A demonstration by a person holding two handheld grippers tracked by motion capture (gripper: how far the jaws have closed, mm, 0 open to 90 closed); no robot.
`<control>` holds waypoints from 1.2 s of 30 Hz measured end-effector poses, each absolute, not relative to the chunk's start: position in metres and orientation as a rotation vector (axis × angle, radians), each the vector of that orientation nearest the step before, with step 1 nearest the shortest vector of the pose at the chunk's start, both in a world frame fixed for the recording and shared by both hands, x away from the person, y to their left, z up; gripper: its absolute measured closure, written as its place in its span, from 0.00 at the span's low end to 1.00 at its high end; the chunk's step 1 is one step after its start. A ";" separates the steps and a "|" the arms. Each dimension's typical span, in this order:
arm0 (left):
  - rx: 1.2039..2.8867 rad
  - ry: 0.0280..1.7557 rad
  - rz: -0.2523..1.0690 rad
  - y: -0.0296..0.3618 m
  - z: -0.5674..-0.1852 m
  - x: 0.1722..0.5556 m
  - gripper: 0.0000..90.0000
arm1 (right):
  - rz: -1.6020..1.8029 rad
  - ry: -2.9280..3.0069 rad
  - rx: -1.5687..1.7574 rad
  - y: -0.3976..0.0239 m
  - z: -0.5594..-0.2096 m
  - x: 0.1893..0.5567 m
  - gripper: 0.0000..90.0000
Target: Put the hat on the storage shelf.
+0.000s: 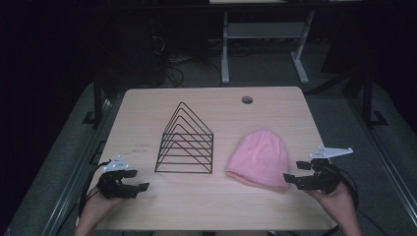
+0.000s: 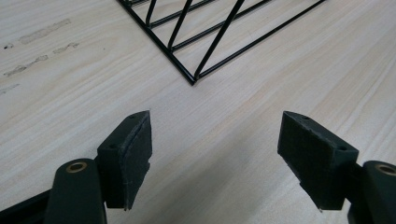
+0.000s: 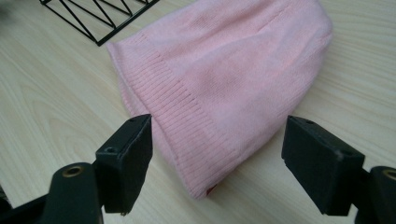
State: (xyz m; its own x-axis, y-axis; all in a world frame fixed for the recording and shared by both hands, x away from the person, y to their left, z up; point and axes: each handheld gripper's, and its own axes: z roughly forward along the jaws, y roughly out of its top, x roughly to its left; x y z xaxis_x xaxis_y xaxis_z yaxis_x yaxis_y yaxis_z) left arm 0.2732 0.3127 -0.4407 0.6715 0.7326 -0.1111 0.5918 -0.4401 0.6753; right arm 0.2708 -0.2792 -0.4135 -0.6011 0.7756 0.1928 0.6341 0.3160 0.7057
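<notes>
Pink knit hat (image 1: pixel 259 158) lies flat on right half of wooden table (image 1: pixel 206 206), ribbed brim toward person; black wire rack (image 1: pixel 186 141) stands just left of hat, apart from it; right gripper (image 1: pixel 291 180) at hat's near right corner, jaws spread wide, holding nothing; left gripper (image 1: pixel 139 186) near rack's front left corner, jaws wide apart, empty, over bare wood.

We're in a lab or office workspace: light wood desk (image 1: pixel 206 201) with cable grommet hole (image 1: pixel 247 100), a white-framed bench (image 1: pixel 265 34) behind it, loose cables (image 1: pixel 172 69) on grey carpet, dark surroundings.
</notes>
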 end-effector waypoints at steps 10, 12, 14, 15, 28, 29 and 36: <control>2.169 1.018 0.258 0.314 -0.441 0.274 0.29 | 1.107 2.442 1.321 -0.280 -0.406 0.291 0.27; 2.170 1.018 0.257 0.314 -0.441 0.274 0.29 | 1.096 2.446 1.321 -0.280 -0.405 0.293 0.27; 2.167 1.018 0.258 0.314 -0.441 0.274 0.29 | 1.079 2.454 1.331 -0.281 -0.403 0.298 0.27; 2.169 1.019 0.258 0.313 -0.441 0.274 0.29 | 1.071 2.463 1.336 -0.281 -0.403 0.304 0.27; 2.173 1.024 0.256 0.313 -0.441 0.274 0.29 | 1.008 2.514 1.352 -0.275 -0.401 0.331 0.27; 2.174 1.023 0.256 0.313 -0.441 0.274 0.29 | 1.014 2.516 1.348 -0.275 -0.399 0.334 0.27; 2.164 1.025 0.266 0.314 -0.440 0.273 0.29 | 1.008 2.522 1.343 -0.273 -0.390 0.346 0.27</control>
State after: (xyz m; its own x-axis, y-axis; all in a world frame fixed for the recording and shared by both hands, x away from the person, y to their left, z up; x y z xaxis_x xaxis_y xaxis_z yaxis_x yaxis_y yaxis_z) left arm 0.2734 0.3144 -0.4401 0.6633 0.7400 -0.1113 0.5921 -0.4280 0.6828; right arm 0.3459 -0.2730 -0.3899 -0.6019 0.7727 0.2014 0.6986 0.3874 0.6015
